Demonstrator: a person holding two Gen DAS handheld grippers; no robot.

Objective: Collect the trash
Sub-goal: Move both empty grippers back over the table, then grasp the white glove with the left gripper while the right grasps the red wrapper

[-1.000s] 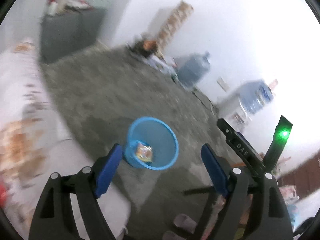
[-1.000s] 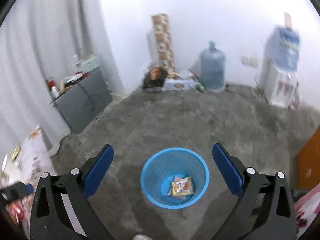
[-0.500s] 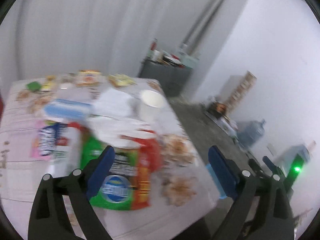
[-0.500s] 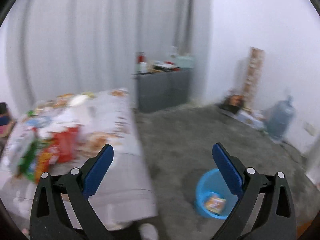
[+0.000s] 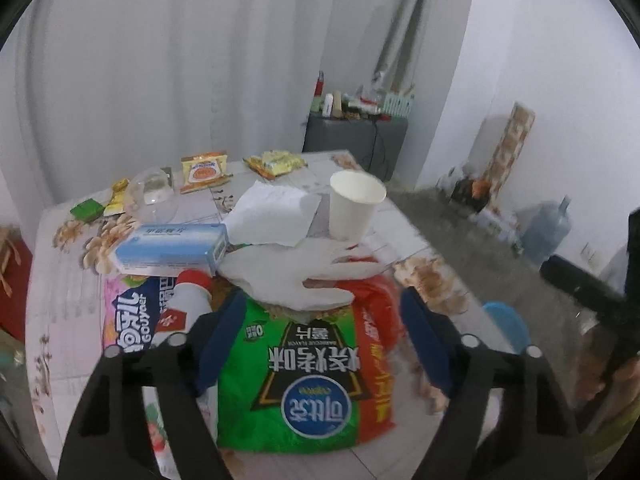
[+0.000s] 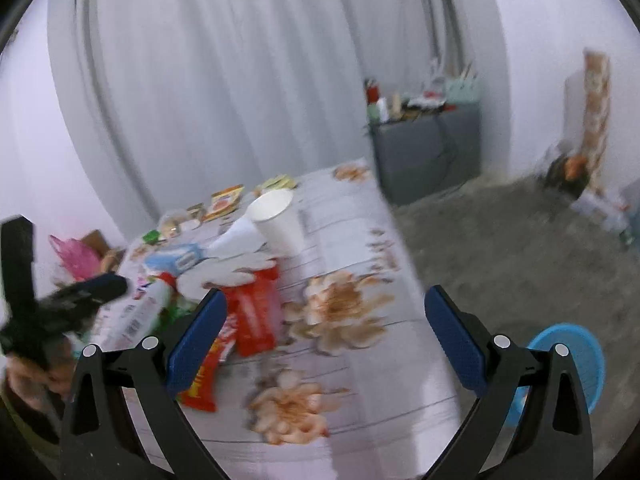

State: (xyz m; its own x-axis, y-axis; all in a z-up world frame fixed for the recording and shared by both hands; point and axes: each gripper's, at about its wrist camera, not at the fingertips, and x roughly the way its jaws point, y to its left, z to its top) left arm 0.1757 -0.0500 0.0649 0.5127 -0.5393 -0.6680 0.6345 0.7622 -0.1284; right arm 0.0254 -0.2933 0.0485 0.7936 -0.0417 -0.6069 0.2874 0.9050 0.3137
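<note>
My left gripper (image 5: 320, 332) is open and empty, its jaws straddling a green chip bag (image 5: 296, 376) on the floral table (image 5: 72, 308). A red bag (image 5: 376, 320), a crumpled white tissue (image 5: 296, 276), a white paper cup (image 5: 352, 208), a blue box (image 5: 172, 248), a pink packet (image 5: 128, 320) and small snack wrappers (image 5: 204, 170) lie around it. My right gripper (image 6: 324, 328) is open and empty over the table's right part, beside the red bag (image 6: 252, 312). The blue bin (image 6: 576, 364) stands on the floor to the right.
A grey cabinet (image 5: 356, 140) with bottles stands at the back by the curtain. A water jug (image 5: 546, 232) and clutter sit along the right wall. The table edge (image 6: 404, 248) drops to grey carpet (image 6: 512, 264). A clear plastic lid (image 5: 154, 194) lies at the far left of the table.
Both grippers have swung left from the blue bin on the floor to the table. The left one has come down close over the green chip bag. Both stay open.
</note>
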